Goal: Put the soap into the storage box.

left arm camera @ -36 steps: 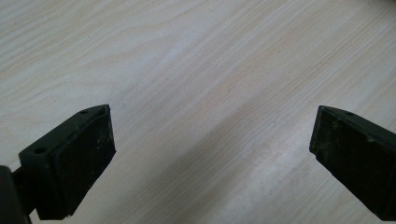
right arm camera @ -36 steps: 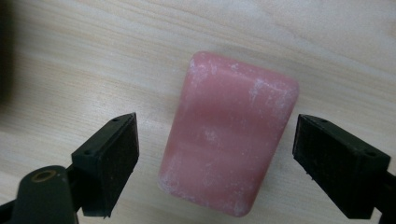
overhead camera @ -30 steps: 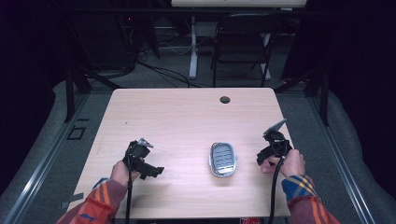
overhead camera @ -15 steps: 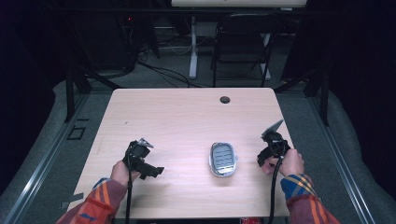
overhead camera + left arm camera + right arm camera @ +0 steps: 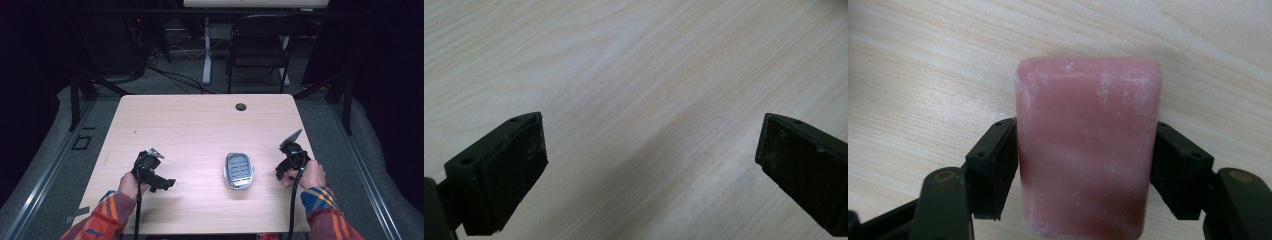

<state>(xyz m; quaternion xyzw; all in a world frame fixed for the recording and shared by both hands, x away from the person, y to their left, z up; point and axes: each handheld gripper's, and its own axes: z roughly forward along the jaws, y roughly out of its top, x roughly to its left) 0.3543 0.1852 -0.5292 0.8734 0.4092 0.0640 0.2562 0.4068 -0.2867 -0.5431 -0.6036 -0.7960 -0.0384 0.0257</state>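
A pink soap bar [image 5: 1088,125], dusted with white, sits between the jaws of my right gripper [image 5: 1087,170], which press on both of its long sides over the wooden table. From above, my right gripper [image 5: 287,162] is near the table's right edge, to the right of a grey slotted soap dish [image 5: 238,170]. My left gripper [image 5: 159,176] is at the front left of the table. Its jaws stand wide apart in the left gripper view, where my left gripper [image 5: 651,165] has only bare wood between them.
The light wooden table [image 5: 200,130] has a dark cable hole [image 5: 241,106] near its far edge. A black chair [image 5: 257,45] and cables stand on the floor beyond it. Both forearms in striped sleeves come in at the front edge.
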